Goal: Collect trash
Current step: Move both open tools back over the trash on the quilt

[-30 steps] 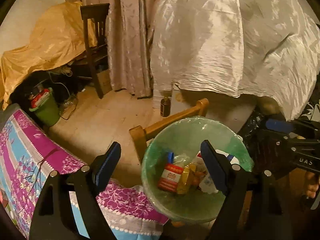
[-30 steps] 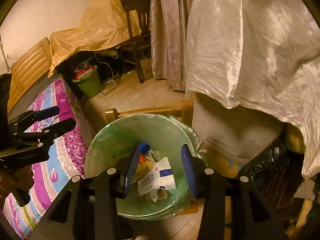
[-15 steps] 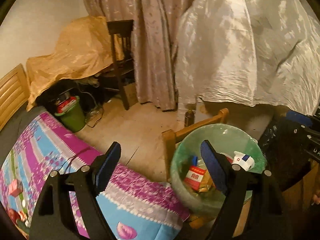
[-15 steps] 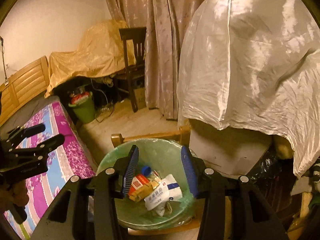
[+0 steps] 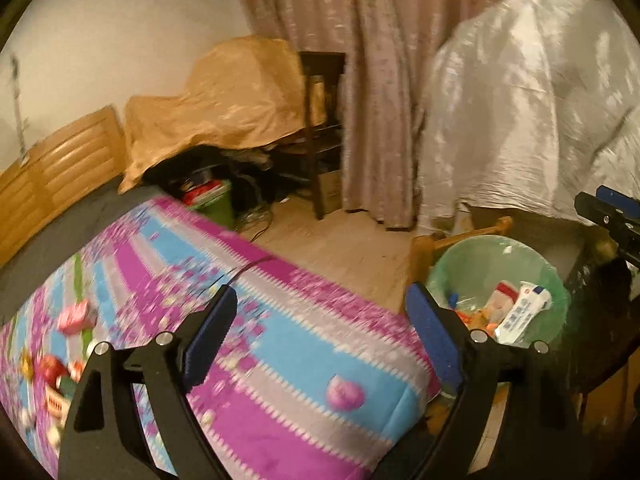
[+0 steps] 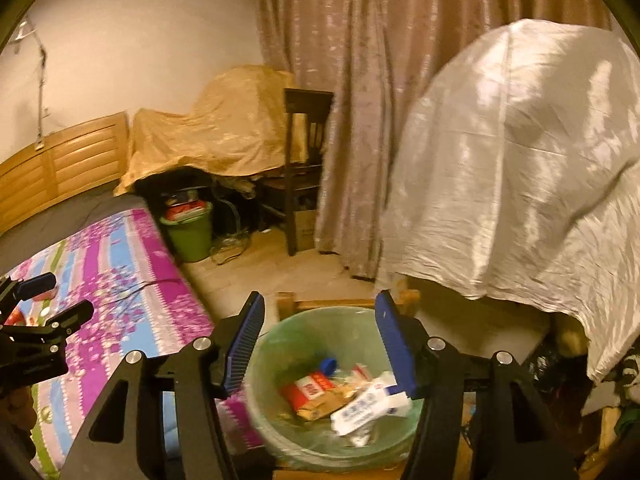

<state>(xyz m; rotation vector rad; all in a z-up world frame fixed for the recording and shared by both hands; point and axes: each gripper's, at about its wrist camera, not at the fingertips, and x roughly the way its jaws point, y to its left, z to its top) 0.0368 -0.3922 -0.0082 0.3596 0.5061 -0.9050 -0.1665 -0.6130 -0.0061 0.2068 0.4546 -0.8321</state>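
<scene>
Right wrist: green-lined bin (image 6: 304,332), packets (image 6: 372,402) inside

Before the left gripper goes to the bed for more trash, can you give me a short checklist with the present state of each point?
1. Left gripper open and empty: ok, jaws wide, nothing between them.
2. Right gripper open and empty: ok; it hangs over the bin.
3. White packet inside the bin: ok, it lies on the other trash.
4. Trash left on the bed: ok, small red and pink items lie at its left end.
5. What those items are: cannot tell, the left view is blurred.
6. Room in the bin: ok, trash covers only the bottom.
</scene>
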